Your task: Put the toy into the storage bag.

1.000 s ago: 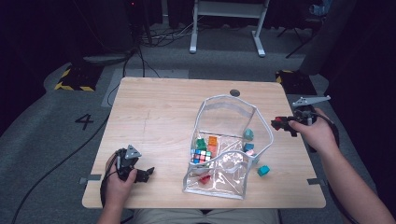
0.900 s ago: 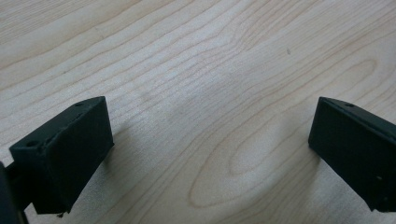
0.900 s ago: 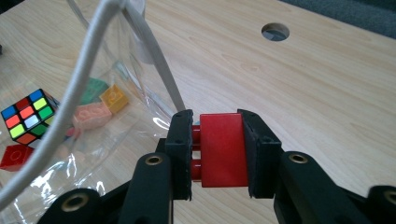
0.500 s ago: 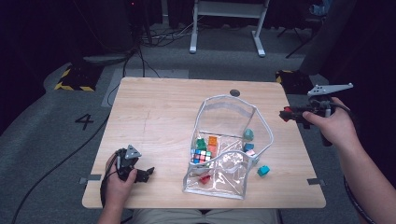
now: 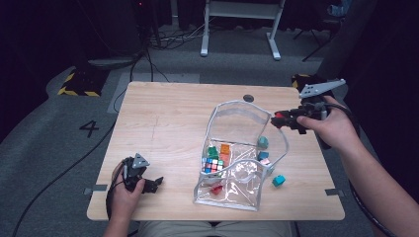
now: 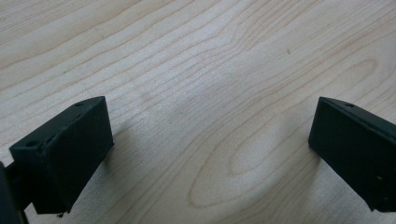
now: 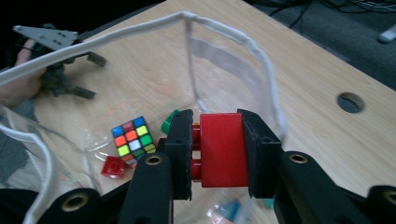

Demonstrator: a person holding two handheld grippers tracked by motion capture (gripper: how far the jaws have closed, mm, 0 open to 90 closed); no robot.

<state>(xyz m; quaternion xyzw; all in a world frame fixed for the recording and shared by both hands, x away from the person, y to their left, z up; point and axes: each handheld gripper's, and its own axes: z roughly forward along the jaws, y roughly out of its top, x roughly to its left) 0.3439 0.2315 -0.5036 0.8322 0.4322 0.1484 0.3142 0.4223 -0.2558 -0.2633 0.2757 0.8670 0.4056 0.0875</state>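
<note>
Above the right rim of the clear pouch [image 5: 240, 148], the right hand-held gripper [image 5: 277, 120] holds a red brick [image 7: 223, 149] pinched between its two pads; the jaws stand partly closed, pressing on the brick's two sides with its studs turned toward one pad. From the right gripper view the brick hangs over the pouch's open mouth, with the colour cube [image 7: 133, 135], a green piece [image 7: 169, 122] and a small red piece [image 7: 113, 166] lying on the pouch floor below.

At the near left corner of the worktop [image 5: 168, 118], the left hand-held gripper [image 5: 148, 185] rests low, jaws spread wide over bare wood with nothing between them. A teal block [image 5: 278, 180] lies on the worktop just right of the pouch, outside it.

Judging by this, the step in hand is carrying the brick in for a drop. The next move calls for bringing it inside the white-edged rim, clear of the upright back wall, then parting the jaws so it falls among the other pieces. The teal block looks like the likely pick after that.
</note>
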